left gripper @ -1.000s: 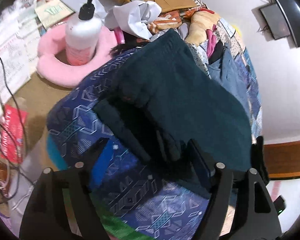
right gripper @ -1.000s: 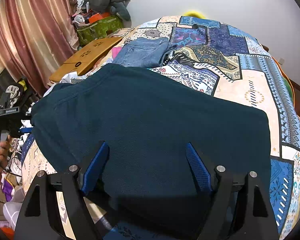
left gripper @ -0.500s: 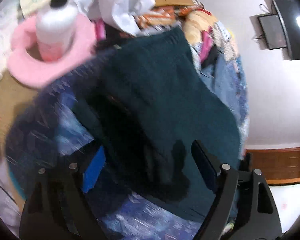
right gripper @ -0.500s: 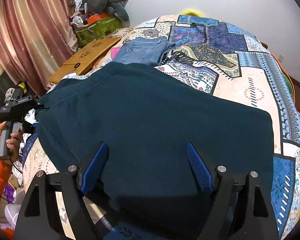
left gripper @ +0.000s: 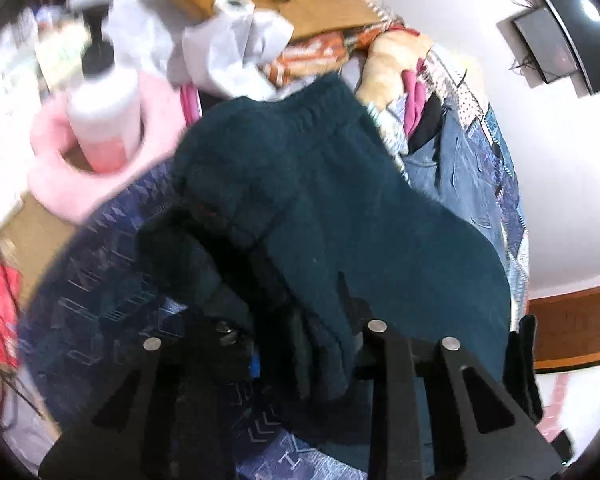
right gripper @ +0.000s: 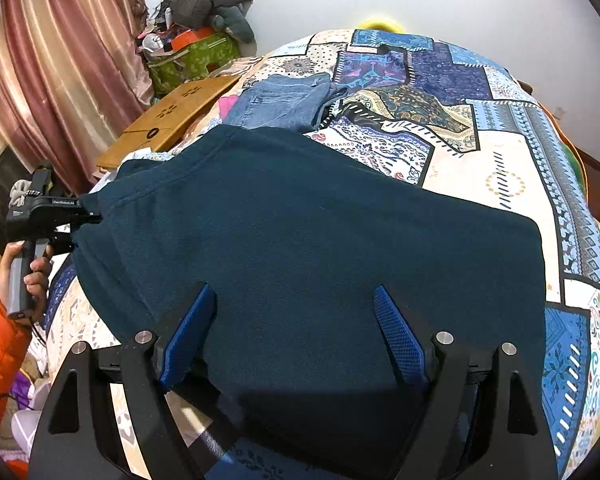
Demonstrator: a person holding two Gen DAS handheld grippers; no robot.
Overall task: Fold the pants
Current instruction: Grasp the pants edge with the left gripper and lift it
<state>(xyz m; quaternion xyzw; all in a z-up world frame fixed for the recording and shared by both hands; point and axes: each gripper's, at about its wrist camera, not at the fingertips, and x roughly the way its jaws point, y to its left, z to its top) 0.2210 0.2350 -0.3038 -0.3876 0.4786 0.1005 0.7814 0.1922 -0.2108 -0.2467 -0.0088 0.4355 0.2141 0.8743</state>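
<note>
A patchwork-quilted bed [right gripper: 500,184] fills the room, and the dark teal pants [right gripper: 300,248] lie spread flat across its near half, their gathered waistband hanging over the bed's side edge. Folded jeans [right gripper: 284,100] sit just beyond them. The right claw [right gripper: 296,340] hovers above the cloth with its blue pads wide apart, gripping nothing. The left claw [left gripper: 300,344] has just been closing and now pinches a bunched fold of the pants at the waist end. A pump bottle [left gripper: 102,108] stands nearby.
</note>
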